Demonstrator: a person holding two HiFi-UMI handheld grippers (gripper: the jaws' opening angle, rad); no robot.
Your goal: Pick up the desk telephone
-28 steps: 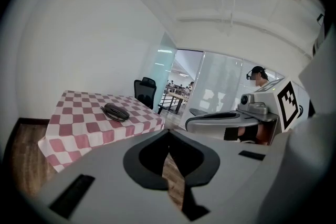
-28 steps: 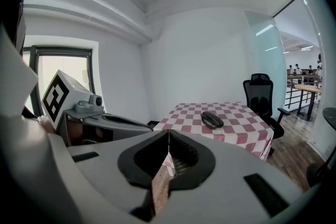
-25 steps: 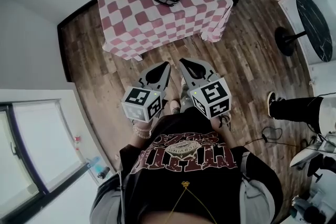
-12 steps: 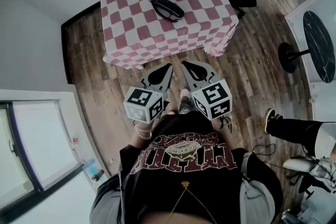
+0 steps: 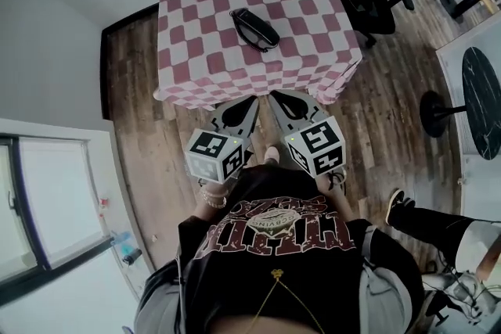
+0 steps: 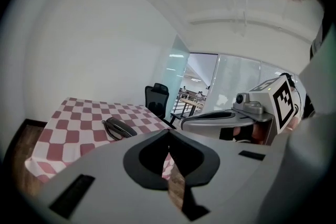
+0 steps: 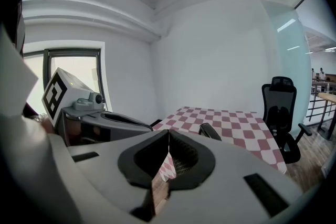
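So, both grippers are empty right now. The left gripper [image 5: 250, 99] and right gripper [image 5: 275, 95] each have their jaws pinched together with nothing between them, and they're side by side just over the near edge of the bench [image 5: 313, 66]. The phone [image 5: 254, 28] lies diagonally around the middle of the checked cloth, well apart from your tips.

Biggest risk, I'd say: if you arrive with the jaws closed like that, you'll just shove the phone across the cloth instead of gripping it, and the cloth looks like it could bunch or slide. Also, it looks like a handset resting on a base. Grab only the handset and the base probably stays behind or dangles. Because it sits at an angle, a straight-in approach may catch a corner and spin it.

Compared with a second ago, you've walked in: the bench sits closer under your view, and the tips that were over bare floor now reach its edge. The jaws are unchanged.
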